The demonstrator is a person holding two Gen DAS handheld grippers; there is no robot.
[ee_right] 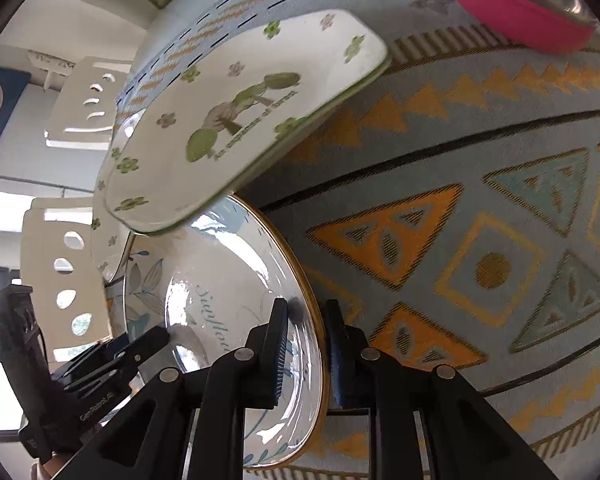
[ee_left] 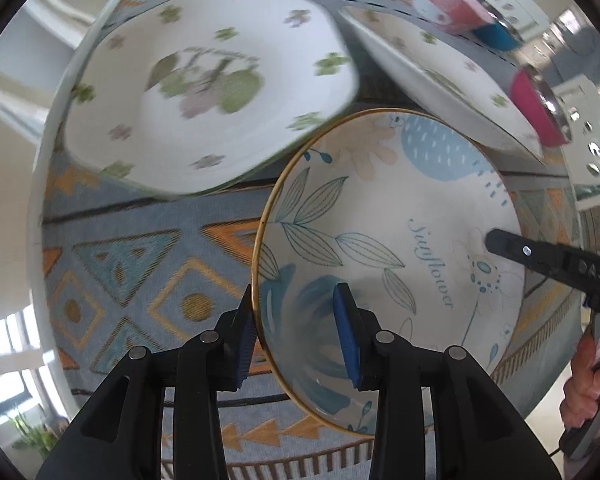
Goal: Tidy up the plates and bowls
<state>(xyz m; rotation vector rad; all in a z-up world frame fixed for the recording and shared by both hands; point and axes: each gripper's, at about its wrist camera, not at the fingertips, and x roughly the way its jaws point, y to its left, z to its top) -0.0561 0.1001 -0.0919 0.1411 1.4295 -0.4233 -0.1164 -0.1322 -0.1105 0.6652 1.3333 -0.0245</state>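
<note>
A round gold-rimmed "Sunflower" plate (ee_left: 384, 240) is held tilted above the patterned tablecloth. My left gripper (ee_left: 296, 336) is shut on its near rim, one finger inside, one outside. My right gripper (ee_right: 306, 352) is shut on the opposite rim of the same plate (ee_right: 228, 280); its finger (ee_left: 540, 258) shows at the right of the left wrist view. A white square plate with green flowers (ee_left: 208, 92) lies beyond it. In the right wrist view a square floral plate (ee_right: 236, 120) overlaps the round plate's far edge. A second square plate (ee_left: 440, 76) sits at the back right.
A pink bowl with metal inside (ee_right: 516, 8) stands at the back; it also shows in the left wrist view (ee_left: 540, 112). A blue bowl (ee_left: 496, 32) and a pink-white box (ee_left: 444, 0) lie behind. The tablecloth (ee_right: 460, 200) covers a round table; white chairs (ee_right: 84, 96) stand around.
</note>
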